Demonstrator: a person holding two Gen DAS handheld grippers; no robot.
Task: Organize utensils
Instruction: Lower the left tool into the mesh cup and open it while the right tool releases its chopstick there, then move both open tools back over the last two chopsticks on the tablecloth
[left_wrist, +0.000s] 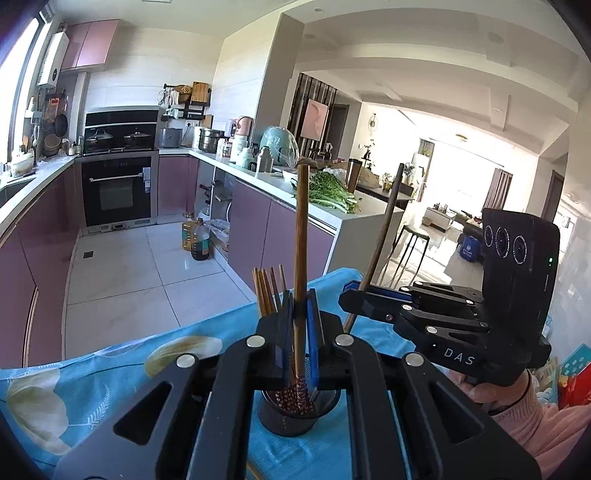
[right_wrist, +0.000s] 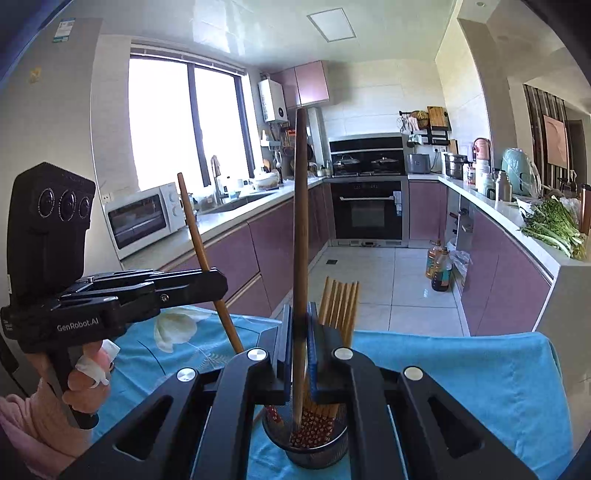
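Observation:
A black mesh holder (left_wrist: 295, 417) stands on the blue cloth and holds several chopsticks (left_wrist: 267, 295); it also shows in the right wrist view (right_wrist: 317, 446) with its chopsticks (right_wrist: 340, 306). My left gripper (left_wrist: 299, 314) is shut on one brown chopstick (left_wrist: 301, 240), upright, its patterned lower end inside the holder. My right gripper (right_wrist: 299, 332) is shut on another chopstick (right_wrist: 300, 221), upright, its lower end in the holder. Each gripper shows in the other's view: the right (left_wrist: 351, 295) and the left (right_wrist: 218, 277).
The table with the blue flowered cloth (right_wrist: 461, 369) ends at a tiled floor. Purple cabinets, an oven (right_wrist: 367, 206) and a counter with greens (right_wrist: 554, 225) lie beyond. Oil bottles (left_wrist: 195, 240) stand on the floor.

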